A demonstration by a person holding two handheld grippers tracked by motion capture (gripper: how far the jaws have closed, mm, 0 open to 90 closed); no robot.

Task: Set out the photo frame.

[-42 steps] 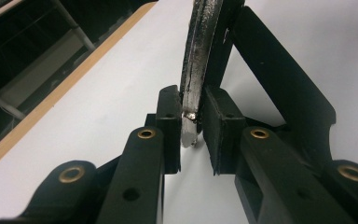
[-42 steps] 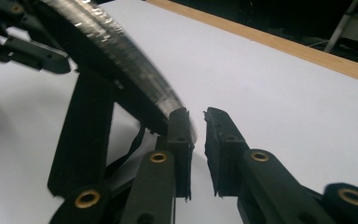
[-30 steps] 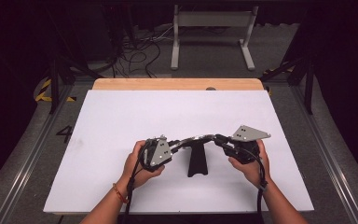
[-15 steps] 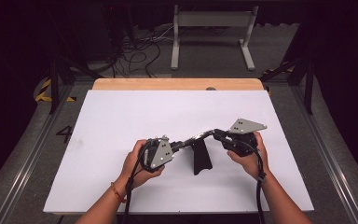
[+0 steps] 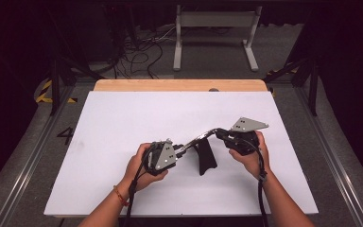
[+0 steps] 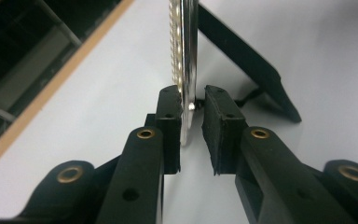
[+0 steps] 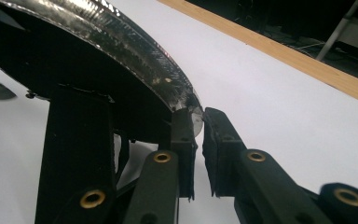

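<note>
Right gripper (image 5: 223, 134) lifted since earlier; both grippers' fingers pinching curved metal band (image 5: 199, 138) ends (shared carry), black stand (image 5: 206, 156) beneath on surface (image 5: 123, 113).

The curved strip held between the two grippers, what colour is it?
Shiny silver metal strip, seen best in the right gripper view; it arches over a black stand.

— Could you make out what the curved metal strip (image 5: 199, 137) was?

— No. From the high view it was too small to tell, and the black stand (image 5: 206, 156) under it was partly covered by it.

— And closer in?

— In the left tool (image 6: 192, 122) view the picture's top edge cut the strip off. In the right tool (image 7: 198, 133) view its far end ran off the left edge, blurred.
</note>
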